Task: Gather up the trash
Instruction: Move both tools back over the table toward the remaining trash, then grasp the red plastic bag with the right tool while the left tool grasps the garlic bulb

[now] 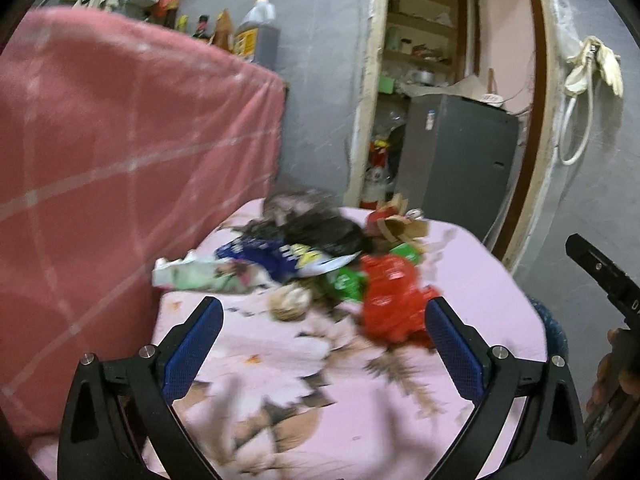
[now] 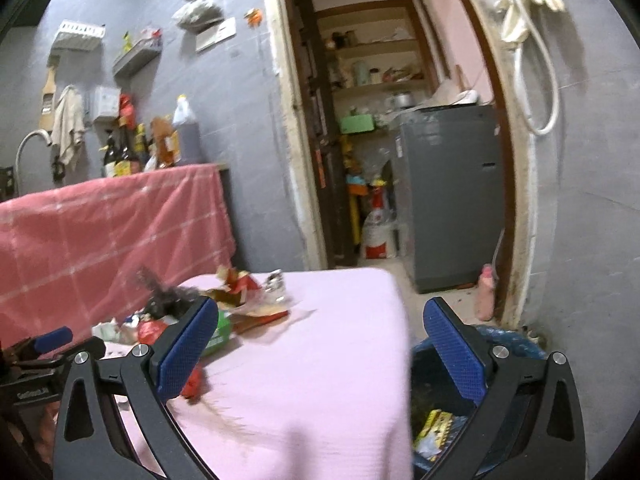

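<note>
Both sets of jaws are spread wide and holding nothing; the left gripper (image 1: 324, 336) hangs over the pink floral tablecloth (image 1: 280, 360) facing the trash pile (image 1: 312, 256), and the right gripper (image 2: 320, 340) sits off the table's edge, above the bin (image 2: 440, 380) on the floor.

Looks to me like the reach-in stage, nothing grabbed yet; next move is probably easing the left one forward onto the red plastic bag (image 1: 392, 296), which is closest to its right finger.

Stuff in the pile is mostly crinkly and soft: glossy red bag, blue printed wrapper (image 1: 272, 256), green packet (image 1: 344, 280), black plastic bag (image 1: 324, 228), torn cardboard (image 1: 404, 224), a round crumpled beige wad (image 1: 290, 300); all blurry, so details are iffy. Thin film will squash flat, so pinch a bunched fold; bin is lined with a blue bag and already has a yellow wrapper (image 2: 436, 420) in it.
</note>
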